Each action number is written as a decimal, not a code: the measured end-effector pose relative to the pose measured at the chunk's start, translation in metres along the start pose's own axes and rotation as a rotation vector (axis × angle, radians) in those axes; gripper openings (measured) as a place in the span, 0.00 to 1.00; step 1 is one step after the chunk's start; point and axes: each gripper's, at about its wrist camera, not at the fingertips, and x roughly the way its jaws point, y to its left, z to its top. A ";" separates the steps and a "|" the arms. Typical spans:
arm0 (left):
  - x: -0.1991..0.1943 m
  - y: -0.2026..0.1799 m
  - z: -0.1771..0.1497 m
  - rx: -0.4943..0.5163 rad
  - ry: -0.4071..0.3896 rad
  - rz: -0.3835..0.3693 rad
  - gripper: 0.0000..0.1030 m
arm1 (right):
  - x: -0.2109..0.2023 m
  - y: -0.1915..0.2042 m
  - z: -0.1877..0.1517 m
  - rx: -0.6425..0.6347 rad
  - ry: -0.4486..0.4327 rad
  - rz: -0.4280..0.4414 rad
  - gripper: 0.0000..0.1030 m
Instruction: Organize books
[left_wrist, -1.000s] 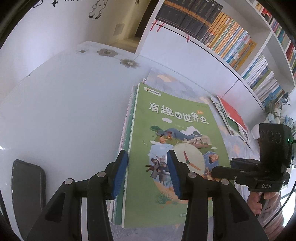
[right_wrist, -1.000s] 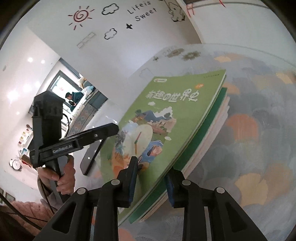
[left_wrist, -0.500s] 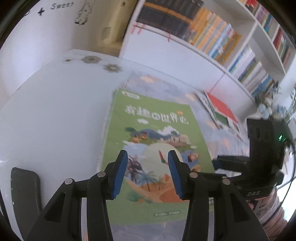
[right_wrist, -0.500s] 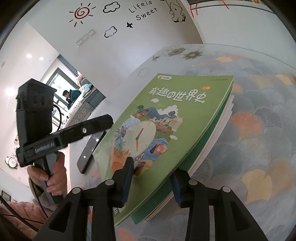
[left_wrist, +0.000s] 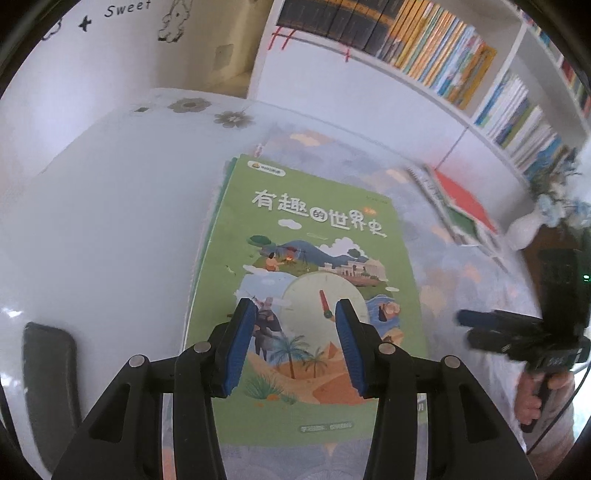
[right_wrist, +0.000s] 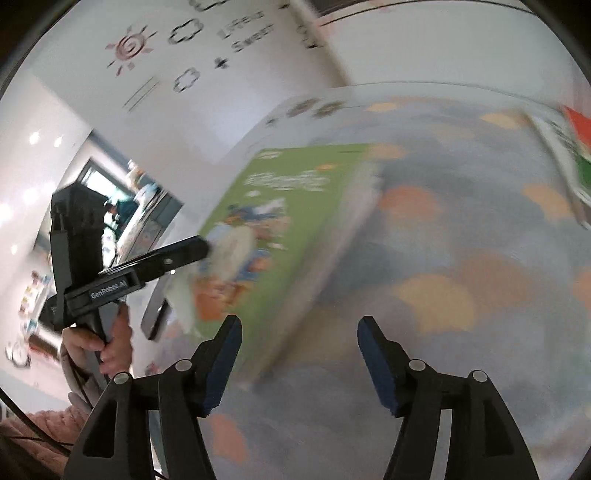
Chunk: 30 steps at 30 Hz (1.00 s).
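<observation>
Green book (left_wrist: 310, 295) lies flat on the table (left_wrist: 110, 229); my left tongs (left_wrist: 291, 314) hover over it, slightly parted, empty; my right tongs (right_wrist: 297, 332) have just been opening, nothing between them.

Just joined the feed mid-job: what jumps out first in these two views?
The big green book tops a stack in the middle of the patterned tablecloth, with the left gripper over its cover. The right gripper has just been opening, nothing between its fingers, beside the stack. Behind, a white bookshelf is packed with colourful books.
</observation>
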 end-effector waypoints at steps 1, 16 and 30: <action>0.000 -0.005 0.001 0.003 0.000 0.005 0.41 | -0.009 -0.012 -0.002 0.031 -0.017 -0.002 0.61; 0.100 -0.198 0.063 -0.085 0.007 -0.132 0.48 | -0.165 -0.205 0.012 0.346 -0.326 -0.158 0.62; 0.211 -0.314 0.130 -0.082 -0.091 -0.089 0.67 | -0.206 -0.313 0.070 0.448 -0.485 -0.354 0.62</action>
